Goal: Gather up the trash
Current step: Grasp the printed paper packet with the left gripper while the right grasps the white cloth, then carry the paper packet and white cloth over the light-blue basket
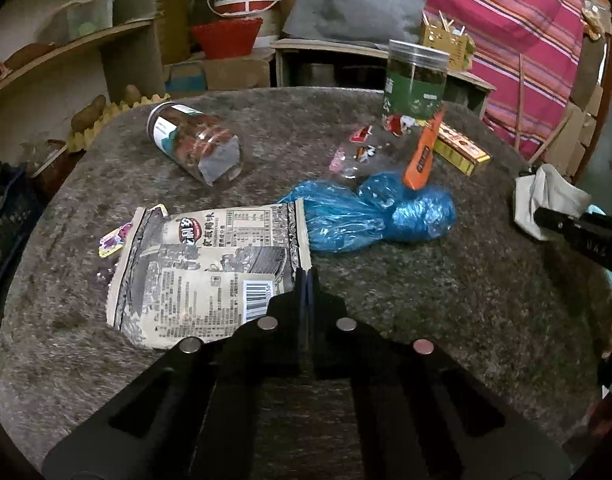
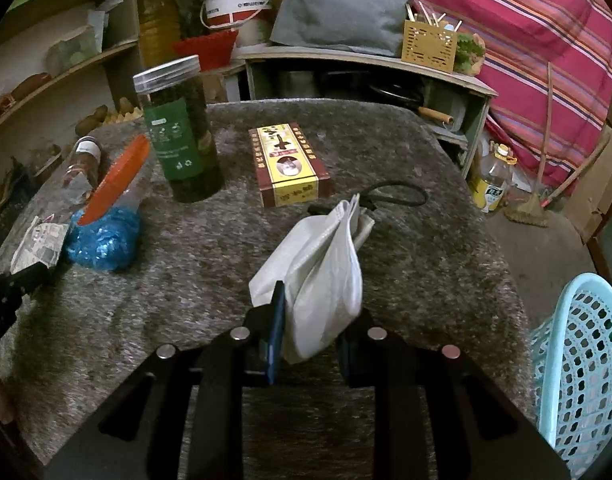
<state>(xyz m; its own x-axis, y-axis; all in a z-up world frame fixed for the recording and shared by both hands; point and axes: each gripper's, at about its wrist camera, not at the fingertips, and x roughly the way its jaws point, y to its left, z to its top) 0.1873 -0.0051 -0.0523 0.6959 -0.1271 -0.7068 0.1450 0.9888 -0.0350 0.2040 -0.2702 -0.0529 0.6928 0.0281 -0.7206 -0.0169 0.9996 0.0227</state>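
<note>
Empty snack wrapper (image 1: pixel 202 268), flat on the grey surface (image 1: pixel 426 300): light, crinkly, slippery; best pinched at an edge. Left hand-held gripper (image 1: pixel 306 276) clamped on its right corner. Right hand-held gripper (image 2: pixel 310 320) squeezing a limp white bag (image 2: pixel 326 276) near the blue basket (image 2: pixel 578 360).

A tall jar with a green label (image 2: pixel 177 132) is standing upright on the grey furry cover (image 2: pixel 386 240), and a red and yellow box (image 2: pixel 288 164) is lying flat just beside it. Behind, a white bucket (image 2: pixel 237 2) and a red basket (image 2: pixel 205 49) are being kept near the shelves. A grey cushion (image 2: pixel 342 12) is resting on a low cabinet, and a striped cloth (image 2: pixel 526 48) is hanging at the right.
</note>
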